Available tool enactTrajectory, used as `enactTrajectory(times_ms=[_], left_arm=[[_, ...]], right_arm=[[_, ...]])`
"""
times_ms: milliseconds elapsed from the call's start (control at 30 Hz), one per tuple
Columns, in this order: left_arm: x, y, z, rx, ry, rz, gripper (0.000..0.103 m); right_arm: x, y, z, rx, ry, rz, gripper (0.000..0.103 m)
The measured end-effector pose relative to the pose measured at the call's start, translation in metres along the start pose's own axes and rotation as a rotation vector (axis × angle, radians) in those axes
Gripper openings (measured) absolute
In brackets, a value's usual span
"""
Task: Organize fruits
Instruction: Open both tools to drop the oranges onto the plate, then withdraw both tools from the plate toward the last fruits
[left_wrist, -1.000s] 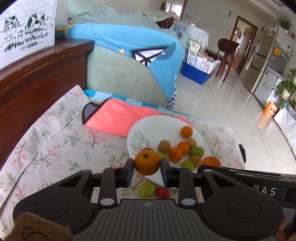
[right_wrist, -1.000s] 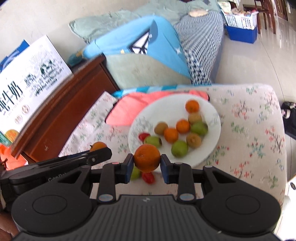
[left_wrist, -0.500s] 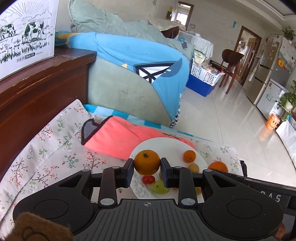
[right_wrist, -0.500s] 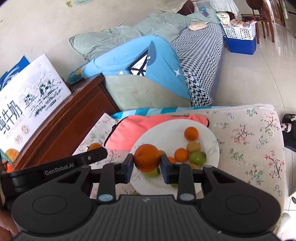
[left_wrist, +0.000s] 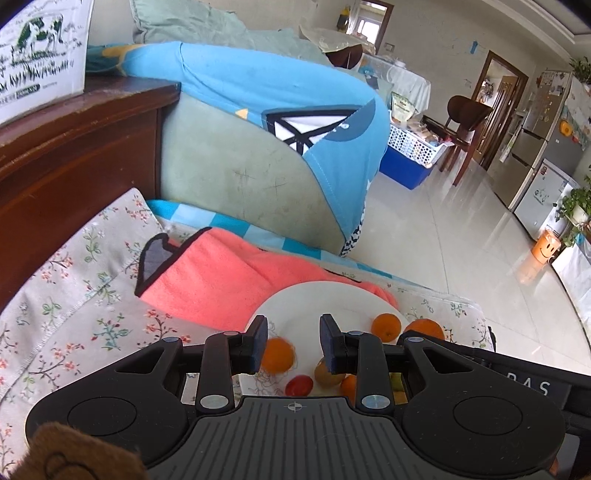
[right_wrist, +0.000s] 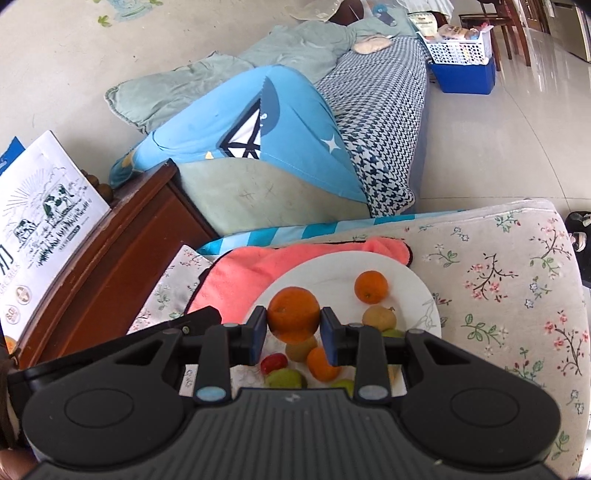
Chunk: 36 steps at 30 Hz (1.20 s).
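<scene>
Fruit is mostly piled on the white plate (right_wrist: 332, 273): oranges, green and brown pieces, one red. One big orange (right_wrist: 293, 314) is not yet down, clamped between the right gripper (right_wrist: 293, 325) pads over the plate's 7 o'clock side. The left gripper (left_wrist: 293, 339) fingers stand apart, clamping nothing; a blurred orange (left_wrist: 277, 355) sits below them at 7 o'clock. Both grippers tilt down towards the plate's near rim.
</scene>
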<state>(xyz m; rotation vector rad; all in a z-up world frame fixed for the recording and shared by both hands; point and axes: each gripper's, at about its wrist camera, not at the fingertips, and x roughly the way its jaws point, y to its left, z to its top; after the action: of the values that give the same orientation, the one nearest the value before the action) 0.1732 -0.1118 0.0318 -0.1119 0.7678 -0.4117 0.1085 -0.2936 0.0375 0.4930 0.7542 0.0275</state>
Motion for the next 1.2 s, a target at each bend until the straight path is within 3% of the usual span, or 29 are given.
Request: enactTrajectory(times_ms=[300, 667, 833, 1200], left_arm=[[0.020, 0.011, 0.000, -0.060, 0.047, 0.022, 0.028], [0.016, 0.007, -0.001, -0.073, 0.058, 0.003, 0.031], [0.009, 0.005, 0.000, -0.077, 0.051, 0.003, 0.052], [-0.025, 0.013, -0.006, -0.065, 0.010, 0.036, 0.063]], right_arm=[[0.030, -0.015, 0.001, 0.045, 0.046, -0.022, 0.031], [0.046, -0.024, 0.003, 0.087, 0.035, -0.042, 0.035], [0.040, -0.021, 0.006, 0.076, 0.028, -0.038, 0.035], [0.010, -0.002, -0.007, -0.015, 0.034, -0.041, 0.038]])
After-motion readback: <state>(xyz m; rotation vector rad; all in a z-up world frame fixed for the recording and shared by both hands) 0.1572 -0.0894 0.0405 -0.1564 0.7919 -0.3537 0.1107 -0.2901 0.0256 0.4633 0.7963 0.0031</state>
